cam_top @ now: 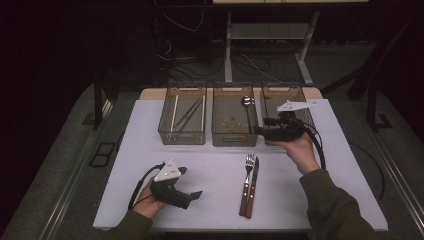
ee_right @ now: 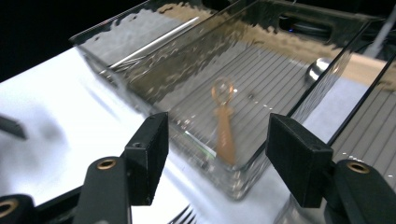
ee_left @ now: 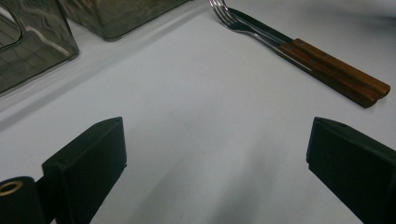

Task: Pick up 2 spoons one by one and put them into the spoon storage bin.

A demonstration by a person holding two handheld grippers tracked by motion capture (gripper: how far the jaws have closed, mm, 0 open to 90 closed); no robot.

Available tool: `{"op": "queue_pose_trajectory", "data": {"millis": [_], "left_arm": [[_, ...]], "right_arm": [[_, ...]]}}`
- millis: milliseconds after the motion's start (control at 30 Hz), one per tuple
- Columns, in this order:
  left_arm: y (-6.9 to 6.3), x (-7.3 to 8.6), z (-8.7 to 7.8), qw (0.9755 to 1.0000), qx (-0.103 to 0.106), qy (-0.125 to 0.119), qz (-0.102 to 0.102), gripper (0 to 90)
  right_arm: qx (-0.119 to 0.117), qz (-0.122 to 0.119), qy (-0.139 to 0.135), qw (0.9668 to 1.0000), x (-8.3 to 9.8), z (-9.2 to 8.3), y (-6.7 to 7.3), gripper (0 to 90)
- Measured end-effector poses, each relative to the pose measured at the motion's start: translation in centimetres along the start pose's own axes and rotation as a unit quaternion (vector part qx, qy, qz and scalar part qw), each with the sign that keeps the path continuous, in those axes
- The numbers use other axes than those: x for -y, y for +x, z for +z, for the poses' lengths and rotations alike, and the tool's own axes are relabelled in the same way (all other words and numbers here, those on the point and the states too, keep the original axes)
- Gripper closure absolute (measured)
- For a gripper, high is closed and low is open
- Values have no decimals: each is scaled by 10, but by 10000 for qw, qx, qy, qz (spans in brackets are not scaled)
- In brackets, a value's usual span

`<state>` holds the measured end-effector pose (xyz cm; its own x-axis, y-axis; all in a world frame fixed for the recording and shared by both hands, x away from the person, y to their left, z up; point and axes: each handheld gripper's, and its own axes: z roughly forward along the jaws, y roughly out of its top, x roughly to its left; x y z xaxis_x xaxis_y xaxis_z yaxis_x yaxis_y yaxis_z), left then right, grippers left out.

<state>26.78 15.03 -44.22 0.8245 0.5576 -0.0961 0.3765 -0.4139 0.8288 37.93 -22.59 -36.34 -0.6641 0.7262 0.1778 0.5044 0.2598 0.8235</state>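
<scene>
1. White table in a dark room, with cables and a desk frame on the floor behind it.
2. At the left of the high view, the left gripper lies low near the table's front edge in the person's left hand. The left gripper view shows its jaws spread wide over bare table, with nothing between them.
3. Along the far side stand three clear bins: the left bin holds long thin sticks, and the middle bin holds a spoon.
4. Just in front of the middle bin, a fork and a knife with wooden handles lie side by side, touching; the left gripper view shows them up close.
5. The right gripper hovers at the near edge between the middle bin and the right bin. The right gripper view shows its jaws about half open and empty, and a small amber spoon-like piece on the middle bin's floor.
</scene>
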Motion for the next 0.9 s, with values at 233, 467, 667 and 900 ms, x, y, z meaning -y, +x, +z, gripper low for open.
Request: {"op": "queue_pose_trajectory", "data": {"millis": [233, 467, 667, 900], "left_arm": [[1, 0, 0, 10000, -14, 41, 12, 35], [0, 0, 0, 10000, -19, 58, 36, 35], [0, 0, -1, 10000, -21, 54, 35, 35], [0, 0, -2, 10000, -29, 52, 35, 36]], "right_arm": [[-152, -130, 180, 9996, 29, -12, 6, 421], [-146, -292, 447, 9985, 53, -21, 15, 546], [-223, -465, 799, 9955, 72, -21, 26, 691], [-350, -474, 1106, 9921, 84, -12, 31, 852]]}}
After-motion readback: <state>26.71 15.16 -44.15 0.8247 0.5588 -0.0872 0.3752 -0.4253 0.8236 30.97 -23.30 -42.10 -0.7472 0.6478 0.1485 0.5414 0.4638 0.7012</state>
